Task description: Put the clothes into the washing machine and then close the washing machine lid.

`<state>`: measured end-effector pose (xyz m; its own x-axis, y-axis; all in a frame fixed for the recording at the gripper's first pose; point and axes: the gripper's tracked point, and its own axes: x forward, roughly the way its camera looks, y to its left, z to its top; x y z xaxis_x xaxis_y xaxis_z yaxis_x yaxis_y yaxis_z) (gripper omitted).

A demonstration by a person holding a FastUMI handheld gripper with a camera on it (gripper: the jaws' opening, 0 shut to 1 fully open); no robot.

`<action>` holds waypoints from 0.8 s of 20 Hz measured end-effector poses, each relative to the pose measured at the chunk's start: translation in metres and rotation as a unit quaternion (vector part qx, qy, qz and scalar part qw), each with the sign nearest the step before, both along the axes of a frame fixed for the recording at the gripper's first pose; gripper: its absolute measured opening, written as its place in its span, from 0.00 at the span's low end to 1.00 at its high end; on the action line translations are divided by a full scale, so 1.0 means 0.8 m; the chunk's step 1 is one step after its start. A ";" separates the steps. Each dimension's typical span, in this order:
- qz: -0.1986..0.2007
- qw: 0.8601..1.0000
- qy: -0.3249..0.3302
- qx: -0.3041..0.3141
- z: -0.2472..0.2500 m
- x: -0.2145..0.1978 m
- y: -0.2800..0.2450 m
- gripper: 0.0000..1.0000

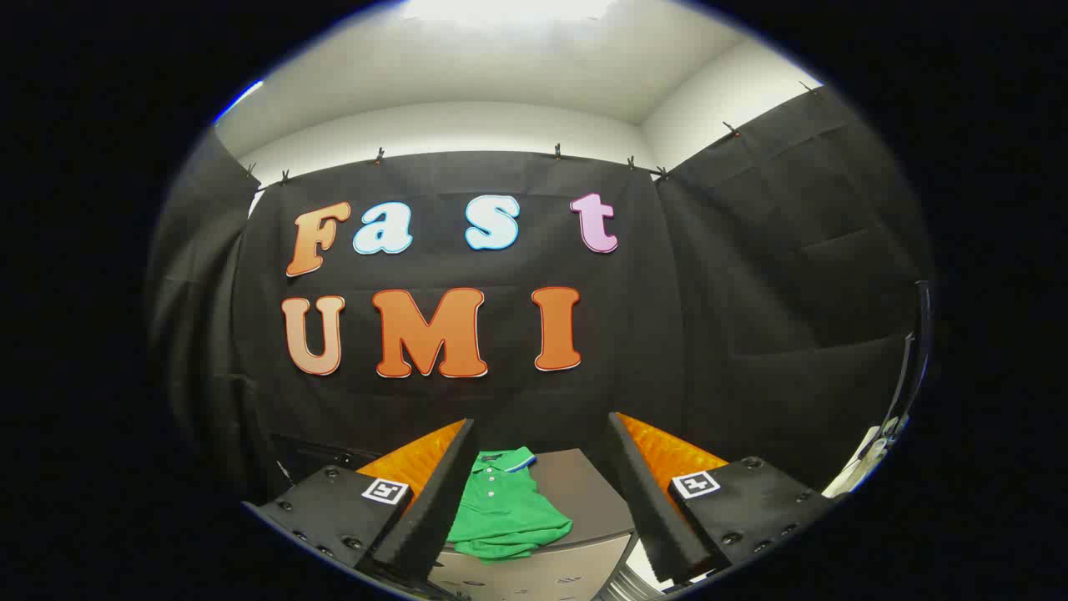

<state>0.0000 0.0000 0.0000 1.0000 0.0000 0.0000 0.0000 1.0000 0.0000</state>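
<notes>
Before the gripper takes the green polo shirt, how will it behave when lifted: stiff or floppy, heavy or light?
The green polo shirt lies crumpled in soft folds on the grey cabinet top, so it will probably hang limp and unfold when lifted. It looks like thin cloth, likely light. One edge droops over the front, so a push may slide it off. The gripper is open, above it.

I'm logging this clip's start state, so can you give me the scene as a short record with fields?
garment: green polo shirt, folded, collar away from the gripper
support: grey top surface of a cabinet-like unit
gripper: gripper open, fingers wide apart, holding nothing
shirt vs fingers: seen between them, nearer the left finger, untouched
washing machine: cannot identify
backdrop: black cloth wall
task progress: shirt not yet picked up
</notes>
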 end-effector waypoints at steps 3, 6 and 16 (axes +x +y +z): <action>-0.001 1.000 -0.003 0.001 0.001 0.003 -0.005 0.99; -0.002 1.000 -0.002 0.000 0.000 0.007 -0.006 0.99; 0.005 1.000 0.004 0.002 -0.005 0.008 -0.002 0.99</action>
<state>0.0065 -0.0012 -0.0041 0.9999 0.0092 -0.0072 -0.0092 0.9999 0.0048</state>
